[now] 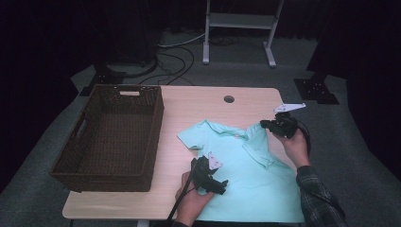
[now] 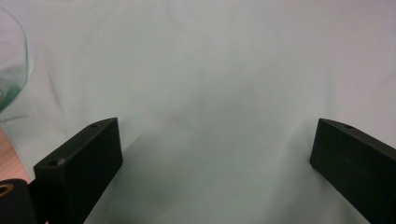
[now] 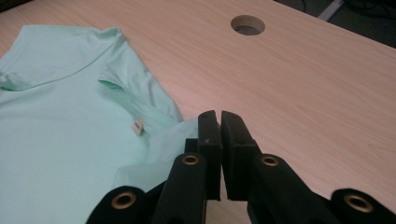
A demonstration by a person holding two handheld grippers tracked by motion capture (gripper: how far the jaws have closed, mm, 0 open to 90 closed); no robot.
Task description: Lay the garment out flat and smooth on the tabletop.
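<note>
Right tool [image 3: 219, 122] clamped on mint shirt [image 1: 246, 165]

Before me: a light wooden table [image 1: 189, 101] with a round cable hole [image 1: 229, 99]; an empty brown wicker basket [image 1: 90, 175] on its left half; beyond, a white metal stand [image 1: 239, 21] and floor cables [image 1: 177, 59].

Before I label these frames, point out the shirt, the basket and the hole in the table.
shirt [image 1: 257, 177], high view, on the flat body panel.
basket [image 1: 154, 135], high view, on its right wall.
hole [image 3: 248, 24], right gripper view, on its dark middle.
</note>
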